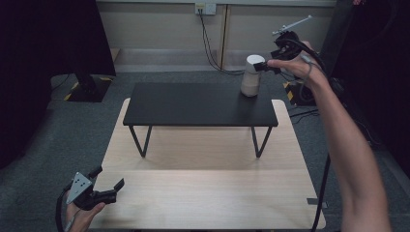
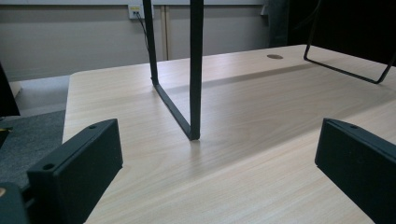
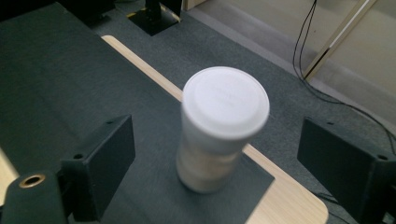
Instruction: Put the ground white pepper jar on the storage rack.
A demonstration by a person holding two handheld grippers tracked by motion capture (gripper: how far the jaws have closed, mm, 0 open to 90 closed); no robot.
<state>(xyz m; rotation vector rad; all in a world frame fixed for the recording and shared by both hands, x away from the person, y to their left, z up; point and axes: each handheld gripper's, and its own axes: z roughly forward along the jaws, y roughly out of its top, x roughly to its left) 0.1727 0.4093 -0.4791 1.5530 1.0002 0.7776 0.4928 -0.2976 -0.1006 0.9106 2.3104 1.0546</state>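
Where the pale wood-grain table (image 1: 208, 193) carries a low matte black shelf (image 1: 198, 104) on thin bent-wire legs (image 2: 194, 70), one white cylindrical container (image 1: 251, 76) stands upright near the shelf's far right corner. Container: smooth flat round lid (image 3: 225, 101), body slightly darker and cream-toned toward the base. Right gripper (image 1: 263, 66): held at the container's upper part, blocky black jaws spread wide on either side, not pressing it. Left gripper (image 1: 107, 180): low at the table's near left edge, jaws apart, holding nothing. Floor: grey carpet (image 1: 58, 130).
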